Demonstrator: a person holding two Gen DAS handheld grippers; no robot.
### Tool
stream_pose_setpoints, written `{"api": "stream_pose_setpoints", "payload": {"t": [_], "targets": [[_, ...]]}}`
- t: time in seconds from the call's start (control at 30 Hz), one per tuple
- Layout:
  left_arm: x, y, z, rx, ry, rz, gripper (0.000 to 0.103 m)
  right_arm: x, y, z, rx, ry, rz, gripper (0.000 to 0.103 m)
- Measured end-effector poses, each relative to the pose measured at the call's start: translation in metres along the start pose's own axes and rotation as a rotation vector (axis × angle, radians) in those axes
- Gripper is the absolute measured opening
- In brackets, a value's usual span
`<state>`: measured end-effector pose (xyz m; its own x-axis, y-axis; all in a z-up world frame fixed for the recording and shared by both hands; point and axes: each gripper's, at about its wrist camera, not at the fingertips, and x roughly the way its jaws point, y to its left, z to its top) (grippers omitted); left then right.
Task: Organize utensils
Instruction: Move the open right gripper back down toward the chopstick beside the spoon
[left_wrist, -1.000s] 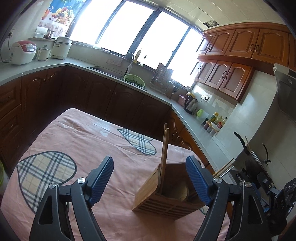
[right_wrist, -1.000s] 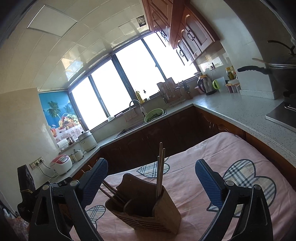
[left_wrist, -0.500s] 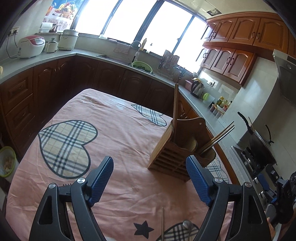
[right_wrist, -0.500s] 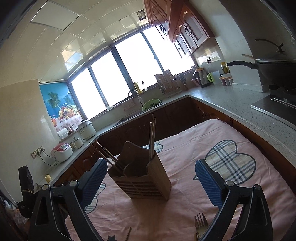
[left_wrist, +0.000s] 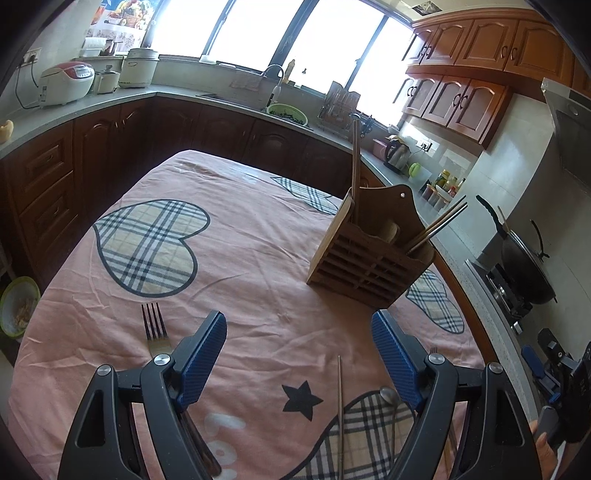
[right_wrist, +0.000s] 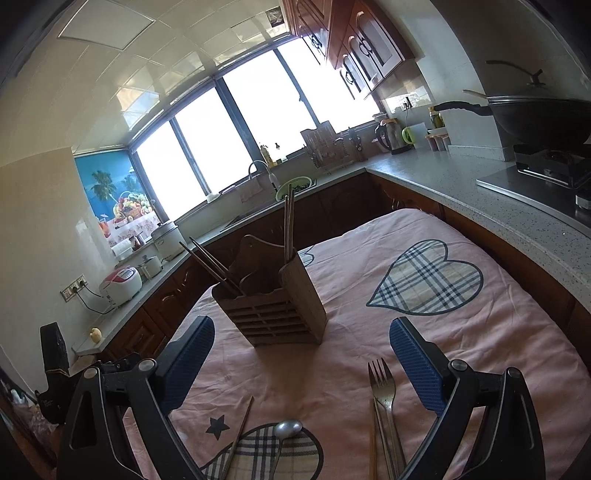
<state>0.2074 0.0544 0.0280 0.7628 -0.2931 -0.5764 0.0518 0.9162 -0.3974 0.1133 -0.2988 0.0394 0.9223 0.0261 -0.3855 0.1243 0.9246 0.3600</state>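
A wooden utensil holder (left_wrist: 369, 254) (right_wrist: 275, 302) stands on the pink tablecloth with chopsticks (left_wrist: 355, 162) (right_wrist: 289, 225) sticking up from it. My left gripper (left_wrist: 299, 358) is open and empty, short of the holder. A fork (left_wrist: 156, 330) lies left of it; a single chopstick (left_wrist: 340, 410) and a spoon (left_wrist: 388, 395) lie between its fingers. My right gripper (right_wrist: 301, 363) is open and empty too. Below it lie a spoon (right_wrist: 288, 430), a chopstick (right_wrist: 242, 428), and a fork (right_wrist: 382, 395) beside another chopstick (right_wrist: 372, 439).
The table (left_wrist: 240, 258) fills the middle of a kitchen, with dark cabinets and a grey counter (right_wrist: 461, 184) around it. A wok (right_wrist: 539, 118) sits on the stove at right. A rice cooker (left_wrist: 66, 83), sink and kettle (left_wrist: 397, 157) stand on the counter.
Both grippers have pulled back from the holder and tipped downward, so the loose fork, spoon and chopsticks on the cloth have come into view. Jaws stay equally wide.
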Motion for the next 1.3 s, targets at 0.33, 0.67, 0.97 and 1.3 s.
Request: {"api": "stream_pose_setpoints", "payload": {"t": [0.33, 0.67, 0.97, 1.3], "targets": [[-0.001, -0.002, -0.022, 0.012, 0.053, 0.016, 0.081, -0.011, -0.004, -0.033, -0.022, 0.071, -0.017, 0.097], [0.013, -0.007, -0.030, 0.028, 0.097, 0.029, 0.081, -0.007, -0.008, -0.053, -0.031, 0.131, -0.021, 0.096], [0.027, -0.008, -0.031, 0.031, 0.123, 0.038, 0.081, 0.007, -0.007, -0.060, -0.052, 0.181, -0.024, 0.096], [0.049, -0.021, -0.032, 0.097, 0.189, 0.058, 0.080, 0.032, -0.007, -0.073, -0.081, 0.295, -0.052, 0.070]]}}
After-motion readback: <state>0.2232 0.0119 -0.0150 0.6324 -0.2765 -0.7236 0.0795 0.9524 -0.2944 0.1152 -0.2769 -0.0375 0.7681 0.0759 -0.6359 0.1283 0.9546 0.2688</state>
